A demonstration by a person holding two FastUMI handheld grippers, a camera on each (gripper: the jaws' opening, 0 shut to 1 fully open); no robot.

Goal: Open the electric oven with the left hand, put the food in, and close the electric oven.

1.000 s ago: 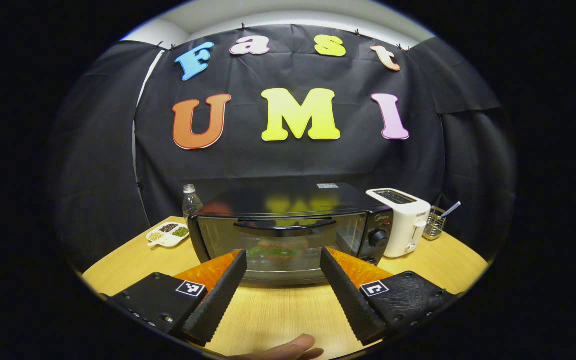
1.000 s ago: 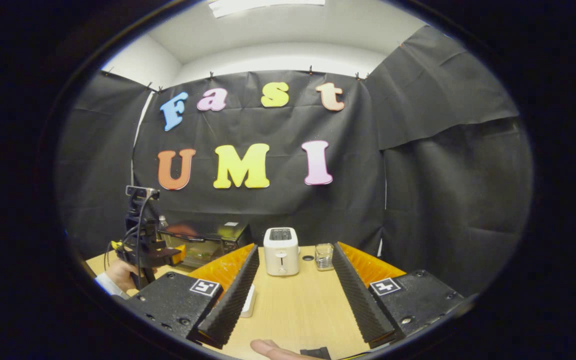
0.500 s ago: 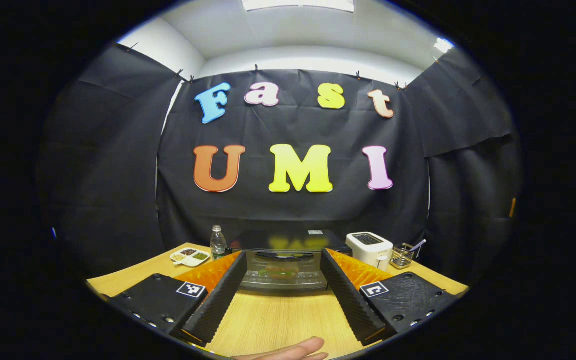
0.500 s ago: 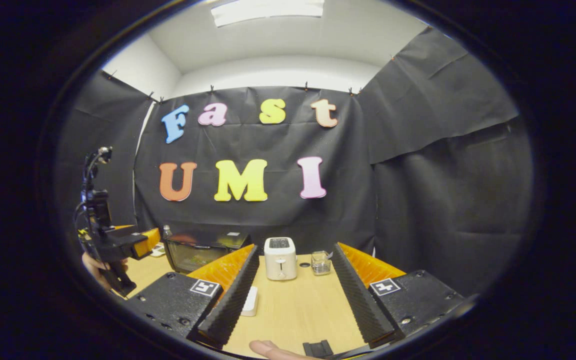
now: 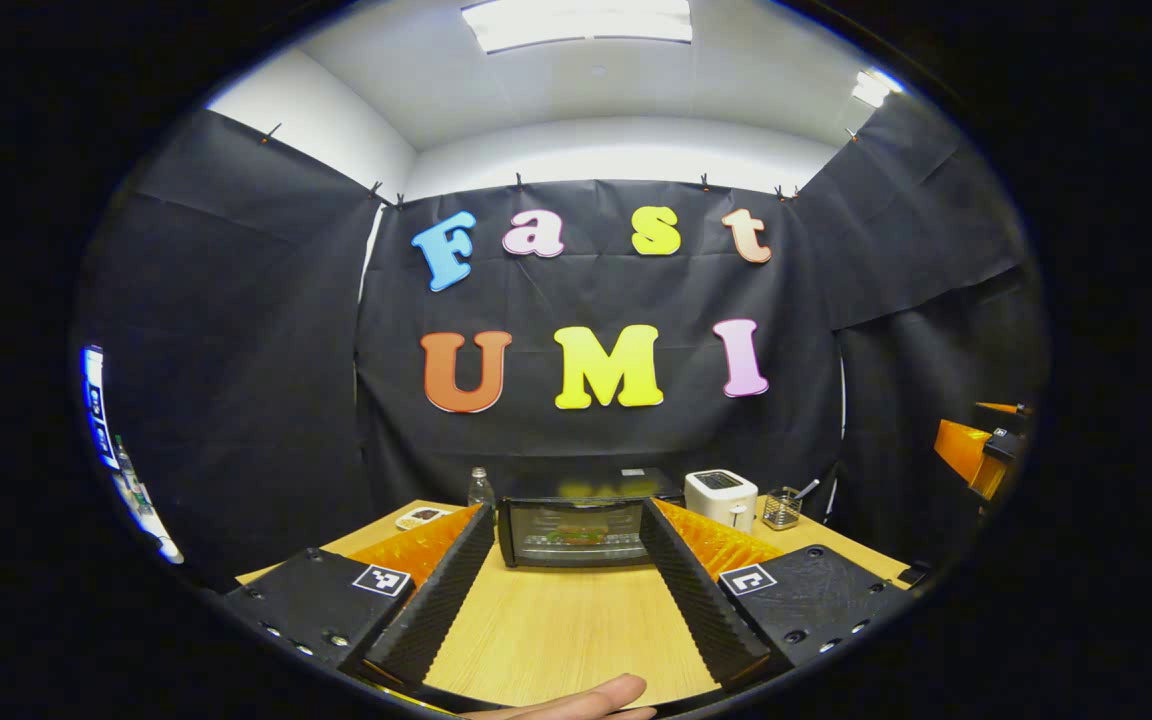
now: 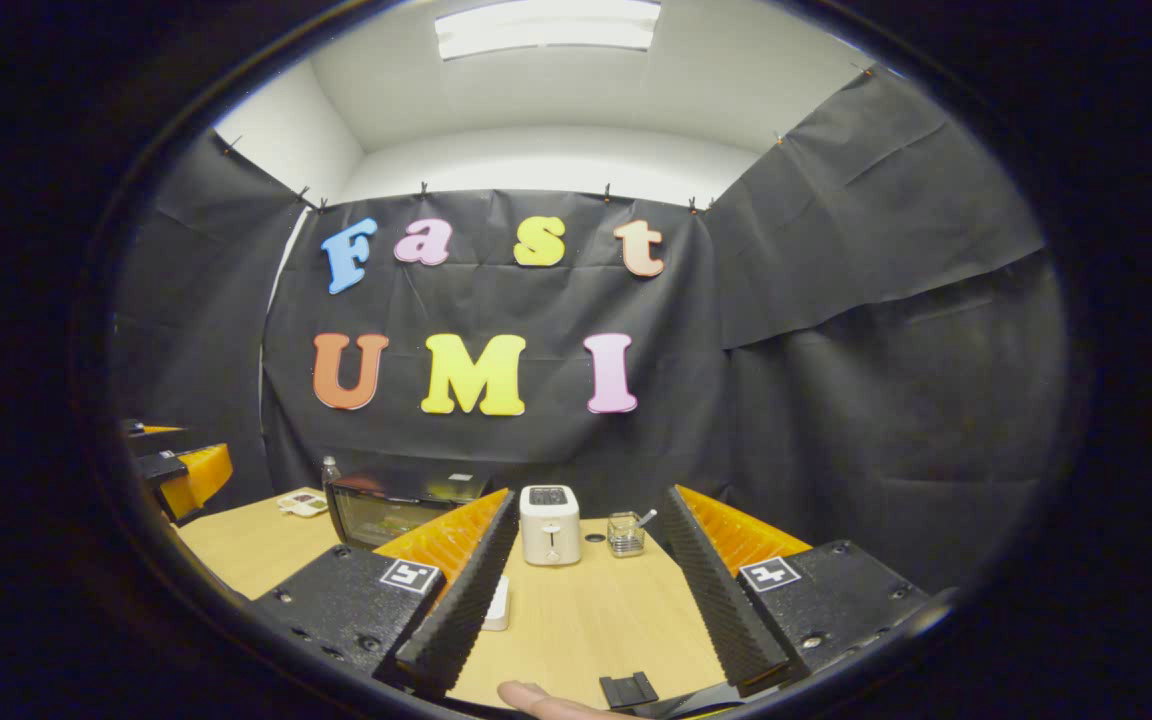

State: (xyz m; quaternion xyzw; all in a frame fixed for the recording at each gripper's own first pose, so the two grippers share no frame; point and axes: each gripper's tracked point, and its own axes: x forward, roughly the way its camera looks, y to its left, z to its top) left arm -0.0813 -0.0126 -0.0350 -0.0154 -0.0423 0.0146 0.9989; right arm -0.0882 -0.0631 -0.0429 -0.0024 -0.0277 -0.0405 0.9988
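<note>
The black electric oven (image 5: 576, 530) stands at the back of the wooden table (image 5: 556, 630) with its glass door closed. Through the glass I see food (image 5: 576, 537) with brown and green in it. My left gripper (image 5: 566, 513) is open, well back from the oven, with nothing between its fingers. In the right gripper view the oven (image 6: 398, 508) is at the left, and the left gripper (image 6: 181, 475) shows at the left edge. My right gripper (image 6: 588, 498) is open and holds nothing. It also appears at the right edge of the left gripper view (image 5: 981, 455).
A white toaster (image 5: 721, 497) and a wire holder (image 5: 782, 508) with a utensil stand right of the oven. A bottle (image 5: 479, 487) and a divided dish (image 5: 423, 517) sit to its left. A small white object (image 6: 499, 605) and a black clip (image 6: 628, 690) lie near the right gripper.
The left gripper has drawn far back from the oven and tilted up, so the oven looks much smaller. The right gripper also pulled back slightly. Both stay open.
</note>
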